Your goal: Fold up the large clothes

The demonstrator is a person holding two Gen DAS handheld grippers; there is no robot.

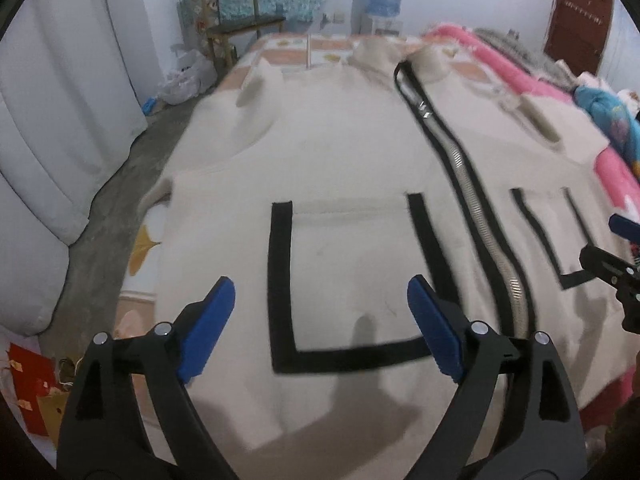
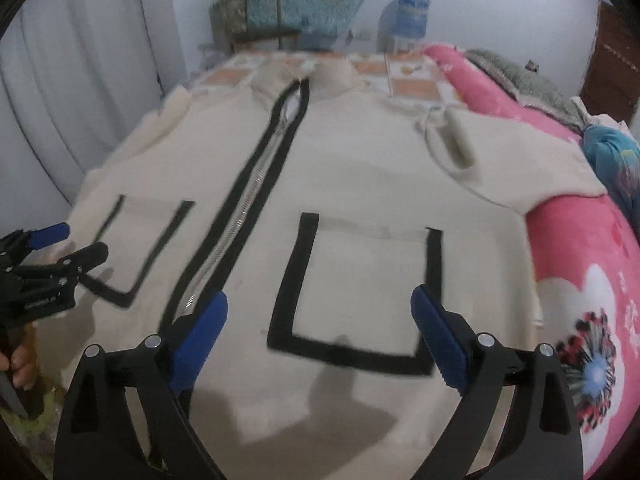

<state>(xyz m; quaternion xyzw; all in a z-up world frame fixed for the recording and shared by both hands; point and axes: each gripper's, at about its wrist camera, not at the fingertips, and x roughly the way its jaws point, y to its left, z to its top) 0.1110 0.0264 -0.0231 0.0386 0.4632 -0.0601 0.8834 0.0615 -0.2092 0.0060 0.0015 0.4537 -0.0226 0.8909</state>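
Observation:
A large cream fleece jacket (image 1: 344,136) lies spread flat on the bed, front up, with a black-edged zipper (image 1: 464,168) down its middle and two black-trimmed patch pockets (image 1: 352,280). My left gripper (image 1: 320,300) hovers open above the left pocket near the hem, nothing between its blue pads. My right gripper (image 2: 320,312) hovers open over the other pocket (image 2: 360,292) of the jacket (image 2: 360,152), also holding nothing. Each gripper shows at the edge of the other's view: the right gripper (image 1: 616,248) and the left gripper (image 2: 60,248).
A pink flowered quilt (image 2: 580,264) is bunched along the bed's right side, with a blue bundle (image 1: 612,116) beyond it. White curtains (image 1: 60,120) hang at the left over a grey floor. A wooden chair (image 1: 236,20) and a water dispenser (image 1: 384,4) stand past the bed's far end.

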